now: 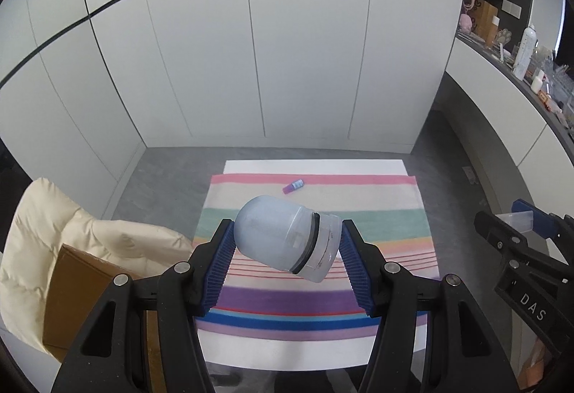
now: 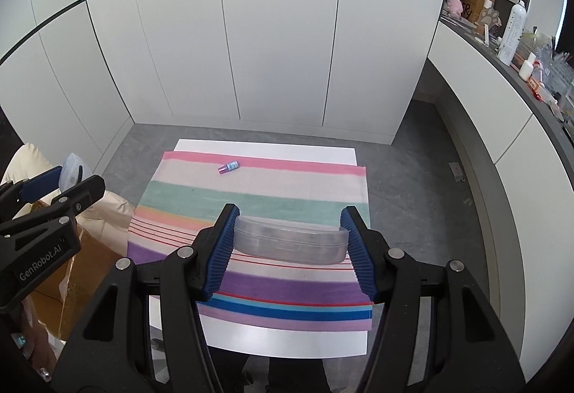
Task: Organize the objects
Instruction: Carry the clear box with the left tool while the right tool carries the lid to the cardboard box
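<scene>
My left gripper (image 1: 287,242) is shut on a frosted pale-blue domed container (image 1: 280,235), held tilted above the striped cloth (image 1: 376,202). My right gripper (image 2: 290,235) is shut on a clear oval lid (image 2: 290,244), held flat above the cloth (image 2: 251,199). A small purple and blue bottle (image 1: 294,185) lies on its side on the cloth's far pink stripe; it also shows in the right wrist view (image 2: 228,167). The right gripper shows at the right edge of the left wrist view (image 1: 520,224), and the left gripper at the left edge of the right wrist view (image 2: 53,185).
The cloth covers a white table (image 2: 287,342) on a grey floor. A cream cushion (image 1: 53,220) and a brown cardboard box (image 1: 79,285) stand to the left. White cabinet doors (image 1: 251,52) fill the back. A cluttered counter (image 2: 520,45) runs along the right.
</scene>
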Demonstrator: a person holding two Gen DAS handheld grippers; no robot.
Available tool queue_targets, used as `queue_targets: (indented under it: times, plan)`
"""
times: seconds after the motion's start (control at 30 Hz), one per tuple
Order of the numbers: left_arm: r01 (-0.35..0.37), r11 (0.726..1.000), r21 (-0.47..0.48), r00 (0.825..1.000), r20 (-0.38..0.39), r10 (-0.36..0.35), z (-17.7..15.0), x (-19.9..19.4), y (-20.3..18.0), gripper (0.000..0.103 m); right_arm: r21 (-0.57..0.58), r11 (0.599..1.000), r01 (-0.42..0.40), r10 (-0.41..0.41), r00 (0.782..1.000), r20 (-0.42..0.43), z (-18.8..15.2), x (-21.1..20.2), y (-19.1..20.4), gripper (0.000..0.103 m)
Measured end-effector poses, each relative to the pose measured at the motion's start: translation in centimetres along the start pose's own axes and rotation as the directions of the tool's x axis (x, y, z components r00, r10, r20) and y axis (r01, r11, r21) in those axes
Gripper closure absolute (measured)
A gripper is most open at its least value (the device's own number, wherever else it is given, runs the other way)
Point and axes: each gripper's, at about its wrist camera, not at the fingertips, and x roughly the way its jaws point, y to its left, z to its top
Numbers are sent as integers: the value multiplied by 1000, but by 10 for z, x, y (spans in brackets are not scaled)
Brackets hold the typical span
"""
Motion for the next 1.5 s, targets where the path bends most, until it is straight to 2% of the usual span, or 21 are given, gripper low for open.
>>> queue_targets:
  times: [0.1,0.37,0.5,0.73,0.93,1.03,1.17,1.33,1.5]
  plan:
    - [-5,1000,-3,1000,-4,5,-4,-4,1,44,-3,1000,7,-7,1000,6,-2,-4,-1,42]
    - [-23,1000,-14,998,51,24,-26,-40,4,44,-7,1000,-8,8,1000,25,-18,-32,1,42]
    - [-3,999,-36,998,57,5,-40,-58,12,44,0,1000,-27,27,999,36,-29,-47,1,42]
    - [12,998,-68,997,80,-7,-69,-87,25,44,4,1000,-19,18,997,80,-61,-81,7,42]
    - [-8,999,-39,996,87,11,-97,-107,23,44,10,1000,-7,6,994,107,-93,-107,17,42]
    - [3,999,-40,997,81,0,-117,-116,23,44,4,999,-41,40,994,101,-109,-115,24,42]
    - [-2,999,-43,997,77,6,-140,-129,24,44,-3,999,-48,48,995,83,-131,-122,31,42]
    - [7,998,-68,998,55,-3,-164,-135,34,44,11,996,-91,90,995,36,-166,-129,31,42]
    - [-38,996,-79,999,20,40,-190,-127,42,44,25,992,-121,121,993,-6,-204,-138,25,42]
